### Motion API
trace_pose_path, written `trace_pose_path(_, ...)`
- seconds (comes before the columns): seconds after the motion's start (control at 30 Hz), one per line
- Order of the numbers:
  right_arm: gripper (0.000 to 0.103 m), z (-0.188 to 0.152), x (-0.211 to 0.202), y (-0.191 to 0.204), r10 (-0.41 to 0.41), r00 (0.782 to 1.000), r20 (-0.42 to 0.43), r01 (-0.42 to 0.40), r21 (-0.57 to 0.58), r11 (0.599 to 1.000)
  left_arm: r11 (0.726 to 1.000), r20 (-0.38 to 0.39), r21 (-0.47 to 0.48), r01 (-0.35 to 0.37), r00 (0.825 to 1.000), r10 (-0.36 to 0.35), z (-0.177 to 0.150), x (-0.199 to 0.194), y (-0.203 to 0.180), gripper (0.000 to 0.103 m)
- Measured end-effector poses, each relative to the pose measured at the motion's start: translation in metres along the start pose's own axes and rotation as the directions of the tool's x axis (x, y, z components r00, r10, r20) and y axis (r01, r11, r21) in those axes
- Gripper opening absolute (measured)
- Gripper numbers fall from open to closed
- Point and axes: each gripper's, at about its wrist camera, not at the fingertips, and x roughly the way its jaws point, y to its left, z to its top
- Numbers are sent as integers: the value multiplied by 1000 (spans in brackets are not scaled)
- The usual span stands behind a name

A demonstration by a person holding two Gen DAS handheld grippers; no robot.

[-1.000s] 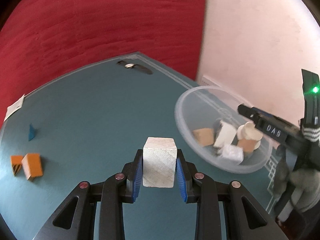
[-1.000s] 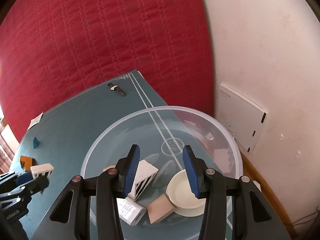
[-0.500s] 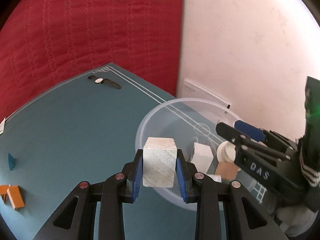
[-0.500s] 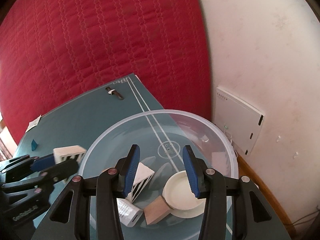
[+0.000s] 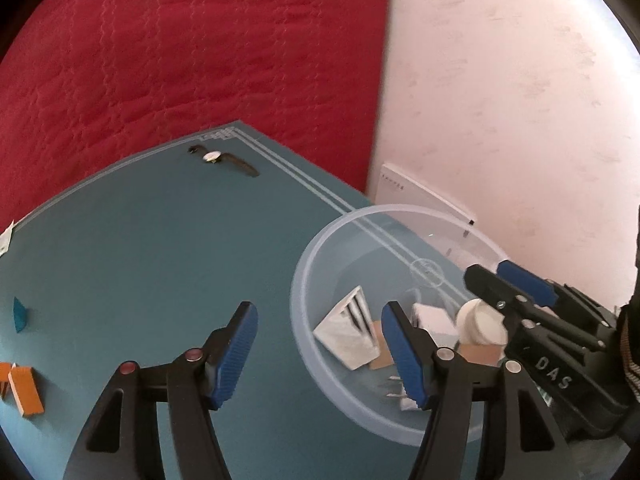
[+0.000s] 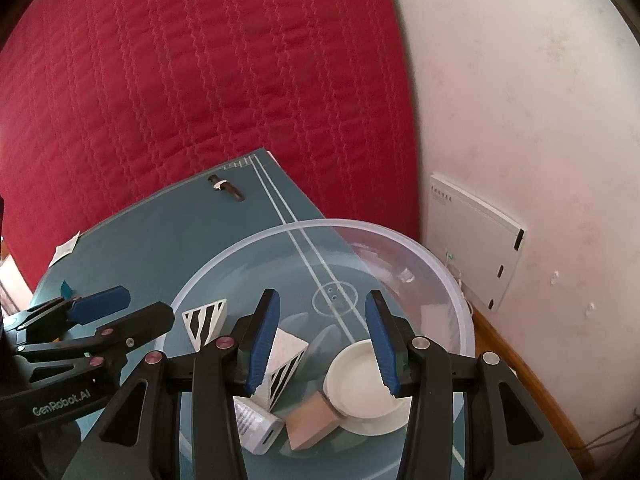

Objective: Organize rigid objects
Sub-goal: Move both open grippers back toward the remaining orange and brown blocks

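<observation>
1. Left claw [image 5: 320,354]: jaws apart, empty, at the clear bowl [image 5: 316,248] rim.
2. Right claw [image 6: 322,342]: jaws apart, above the bowl.
3. Striped block [image 5: 348,334] lies in the bowl on the table [image 5: 160,240].

Bowl [image 6: 448,280]: translucent plastic, smooth, glossy.
Counter [image 5: 140,260]: teal, matt, smooth.
Backdrop [image 6: 180,80]: red quilted cloth.
Tongs pads [image 6: 264,344]: blue, ribbed, apparently rubber.
Block [image 6: 310,426] at bowl's 6 o'clock: bare wood, matt.
</observation>
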Motion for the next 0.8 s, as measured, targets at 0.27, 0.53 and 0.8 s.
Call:
trace_pose_path(0.27,46,-4,-2,5,-2,1000,0,2,-25,1000,998,-25,-31,-48,999,47,-9,0,10,81)
trace_pose_path(0.53,51,-10,-5,13,1,1000,1,-1,-53,999,993,-44,-69,-99,994,96,-17,-4,26,86)
trace_pose_path(0.8,57,-16,-7,29,32,999,-1,-32,-100,994,980,-48,-102,-172,985,167,-27,-14,46,88)
